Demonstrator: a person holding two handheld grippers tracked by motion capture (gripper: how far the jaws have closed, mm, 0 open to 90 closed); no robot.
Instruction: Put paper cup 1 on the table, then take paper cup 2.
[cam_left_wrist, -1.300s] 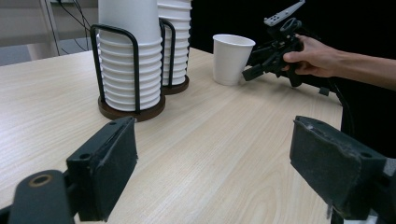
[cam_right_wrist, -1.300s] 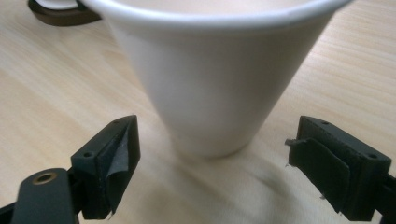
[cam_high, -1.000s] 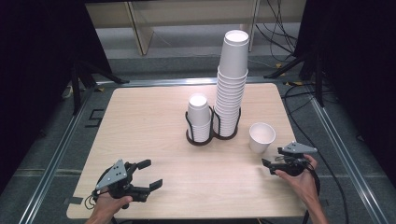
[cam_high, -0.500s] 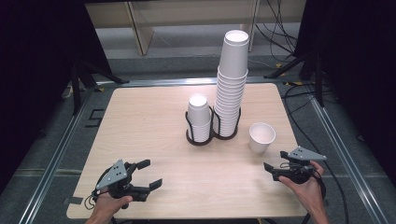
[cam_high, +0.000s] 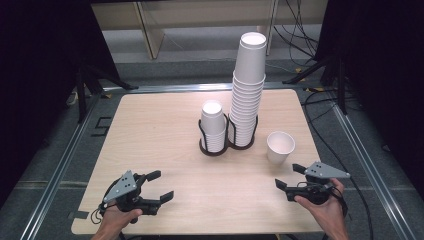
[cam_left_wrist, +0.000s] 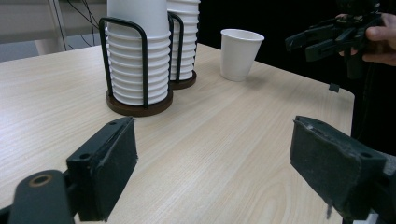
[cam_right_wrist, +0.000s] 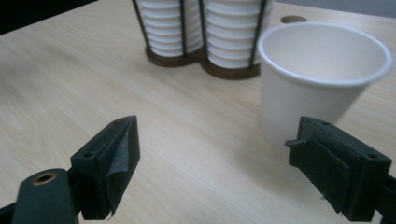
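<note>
White paper is the theme on this pale wooden table: a single white paper cup stands upright on its own toward the right side, just beside the black wire two-slot cup holder near the middle. That holder has a short stack of white paper cups in its left slot and a much taller stack of white paper cups in its right one.

Right gripper sits near the table's front right corner, a little in front of the lone cup, jaws spread wide with nothing between them. From the right gripper view the cup is just ahead, off toward the right jaw, not touching.

Left gripper is at the front left, well apart from the cups, jaws apart too and holding nothing.
</note>
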